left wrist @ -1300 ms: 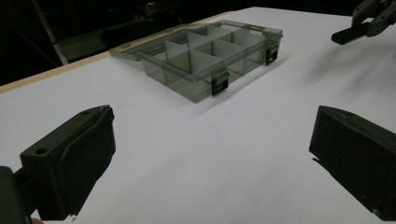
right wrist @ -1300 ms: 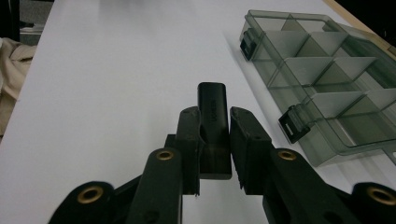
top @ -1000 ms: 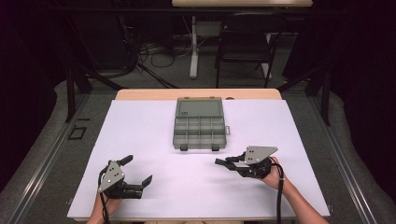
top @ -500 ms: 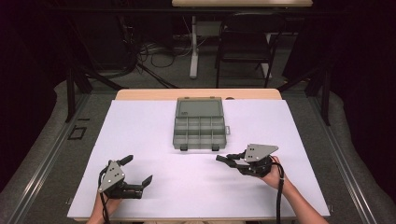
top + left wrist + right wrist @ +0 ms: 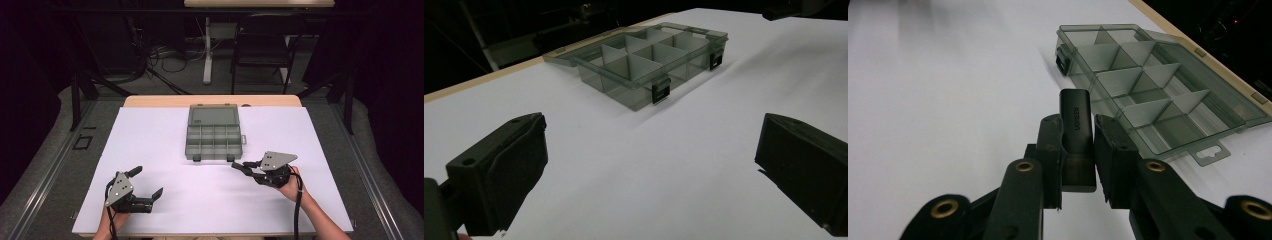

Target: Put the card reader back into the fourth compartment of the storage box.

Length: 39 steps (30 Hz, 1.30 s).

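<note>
**Right tool clamped on a black adapter, left tool open, both short of the organizer box**

Right tool (image 5: 1074,165): jaws closed on a small black adapter (image 5: 1076,127), a flat dark block with pale lettering on its top face. Pads press its two long sides; its far end sticks out past the fingertips. In the high view the right tool (image 5: 239,166) sits on the near right of the tabletop, tips aimed left and slightly far, toward the near right corner of the box. Grey three-cornered plate on top, cable trailing back along the forearm.

Left tool (image 5: 148,183): jaws spread wide, nothing between them. In the left gripper view the two black jaws stand at the frame's left and right edges with bare white surface between. It sits near left on the tabletop, well apart from the right tool.

Organizer box (image 5: 214,141): smoky clear plastic, lid thrown open flat toward the far side, tray divided into compartments by pale partitions. Two dark latches on its near wall. It lies at the centre of the tabletop, toward the far edge. Compartments look bare in the right gripper view.

Tabletop (image 5: 165,150): covered in white sheeting, a strip of wood showing along the far edge.
</note>
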Tool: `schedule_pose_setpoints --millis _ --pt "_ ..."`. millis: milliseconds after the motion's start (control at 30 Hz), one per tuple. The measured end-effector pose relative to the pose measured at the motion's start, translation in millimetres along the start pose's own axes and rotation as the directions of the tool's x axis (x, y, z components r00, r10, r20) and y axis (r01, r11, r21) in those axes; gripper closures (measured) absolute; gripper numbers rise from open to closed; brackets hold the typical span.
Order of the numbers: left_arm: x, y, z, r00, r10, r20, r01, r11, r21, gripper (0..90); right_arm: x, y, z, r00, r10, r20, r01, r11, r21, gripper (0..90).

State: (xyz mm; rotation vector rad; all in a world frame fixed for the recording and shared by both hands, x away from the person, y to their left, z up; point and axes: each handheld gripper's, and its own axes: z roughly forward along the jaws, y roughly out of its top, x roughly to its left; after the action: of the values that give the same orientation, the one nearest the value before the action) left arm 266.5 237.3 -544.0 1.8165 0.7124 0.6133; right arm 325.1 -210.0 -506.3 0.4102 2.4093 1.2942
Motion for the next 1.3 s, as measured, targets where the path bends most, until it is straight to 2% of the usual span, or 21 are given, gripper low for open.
schedule_pose_setpoints --millis 733,967,1300 --pt "-0.1 0.3 -0.5 1.0000 -0.003 0.001 0.003 1.0000 -0.005 0.5 -3.6 6.3 4.5 0.9962 0.044 0.075 -0.045 0.999 0.013 73.8" --pt "-0.2 0.2 -0.4 1.0000 -0.009 -0.003 0.009 0.9999 -0.005 0.5 -6.9 9.4 8.3 0.9920 0.065 0.108 -0.068 0.997 0.022 73.8" --pt "-0.1 0.2 -0.6 0.9999 -0.011 -0.003 0.011 0.9999 -0.005 0.5 -12.9 13.3 14.8 0.9875 0.089 0.130 -0.093 0.995 0.024 73.8"
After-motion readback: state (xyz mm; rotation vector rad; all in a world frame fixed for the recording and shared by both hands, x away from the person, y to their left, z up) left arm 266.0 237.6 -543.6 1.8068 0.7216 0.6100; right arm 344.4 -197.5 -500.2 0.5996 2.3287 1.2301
